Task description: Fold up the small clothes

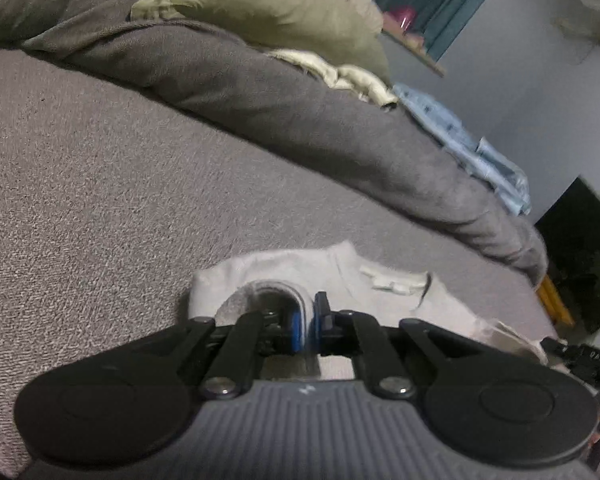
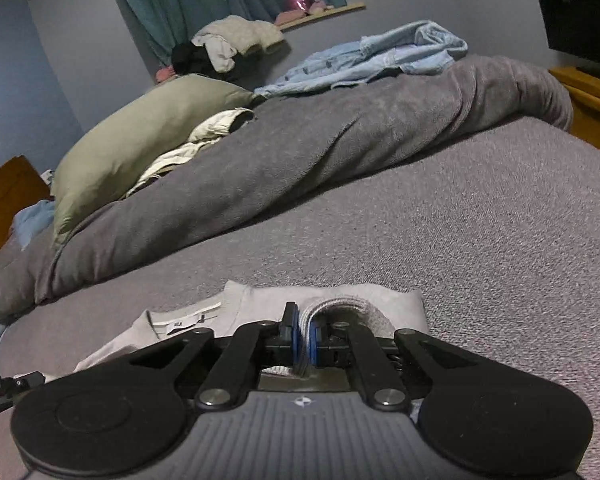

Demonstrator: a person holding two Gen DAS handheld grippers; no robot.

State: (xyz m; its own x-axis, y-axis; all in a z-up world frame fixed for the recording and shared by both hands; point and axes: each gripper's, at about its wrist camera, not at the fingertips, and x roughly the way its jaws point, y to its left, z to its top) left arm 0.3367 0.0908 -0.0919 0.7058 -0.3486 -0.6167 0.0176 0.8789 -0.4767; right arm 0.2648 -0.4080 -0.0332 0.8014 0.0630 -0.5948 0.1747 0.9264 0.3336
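A small light grey sweater [image 1: 384, 292] lies flat on the grey bed cover, collar and white label [image 1: 396, 282] facing up. My left gripper [image 1: 307, 326] is shut on a fold of the sweater near its left shoulder, low on the bed. In the right wrist view the same sweater [image 2: 260, 304] shows its label [image 2: 188, 320] at left. My right gripper [image 2: 307, 338] is shut on a ribbed fold of the sweater [image 2: 348, 310] near its right shoulder. The other gripper's tip shows at each view's edge [image 1: 580, 354].
A rolled dark grey blanket [image 2: 340, 148] lies across the bed beyond the sweater. An olive pillow [image 2: 140, 132], a cream garment [image 2: 204, 132] and a light blue denim garment [image 2: 380, 56] lie behind it. A wooden bed frame [image 2: 592, 100] stands at right.
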